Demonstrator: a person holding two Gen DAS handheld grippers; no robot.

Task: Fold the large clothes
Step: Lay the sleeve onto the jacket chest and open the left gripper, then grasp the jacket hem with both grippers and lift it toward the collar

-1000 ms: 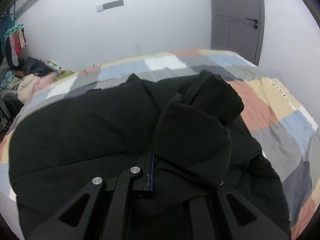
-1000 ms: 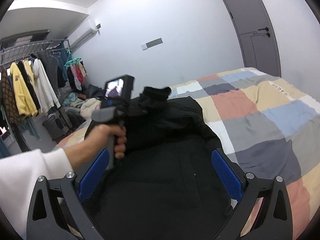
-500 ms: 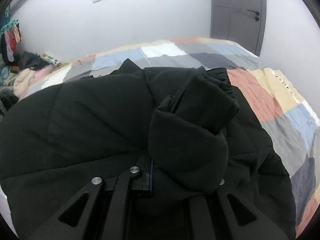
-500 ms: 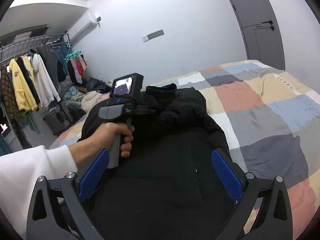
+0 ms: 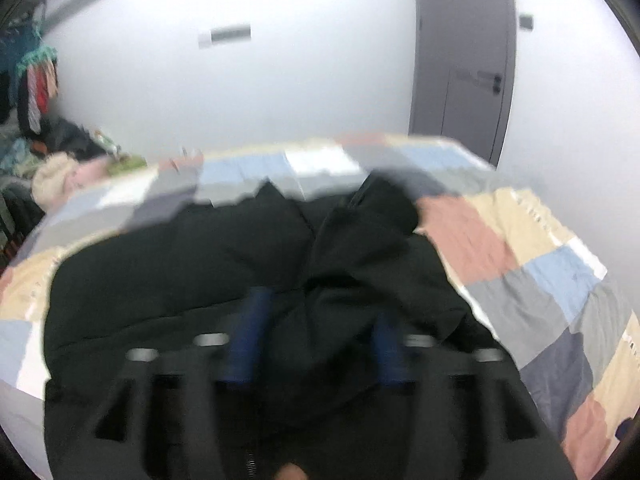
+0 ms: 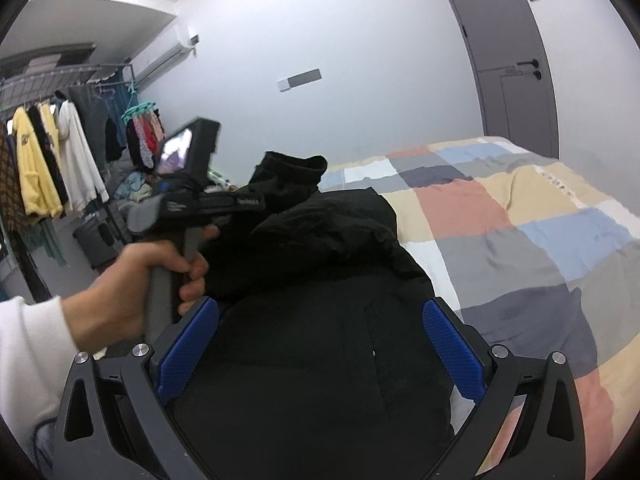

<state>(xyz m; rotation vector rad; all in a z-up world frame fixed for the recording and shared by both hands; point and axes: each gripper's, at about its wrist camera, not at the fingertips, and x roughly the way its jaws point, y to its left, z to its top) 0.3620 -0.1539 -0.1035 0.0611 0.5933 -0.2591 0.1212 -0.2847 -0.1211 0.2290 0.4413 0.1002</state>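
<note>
A large black padded jacket (image 6: pixel 320 340) lies on the patchwork bed (image 6: pixel 520 220); it also shows in the left wrist view (image 5: pixel 160 272). My left gripper (image 5: pixel 316 320) now stands open, its blue pads (image 5: pixel 248 332) apart with the black sleeve (image 5: pixel 360 220) lying between them; the view is blurred by motion. In the right wrist view the left gripper (image 6: pixel 248 200) is raised over the jacket with the sleeve cuff (image 6: pixel 292 168) draped at its tip. My right gripper (image 6: pixel 320 332) is open and empty above the jacket's lower part.
A grey door (image 6: pixel 512 60) is at the back right. A clothes rack (image 6: pixel 60 152) with hanging garments and piles of clothes (image 5: pixel 52 168) stands left of the bed. The white wall (image 6: pixel 320 40) is behind the bed.
My left gripper has opened; its blue pads have come apart around the sleeve. It has also risen and pulled back, and the left view is blurred. The right gripper stays open.
</note>
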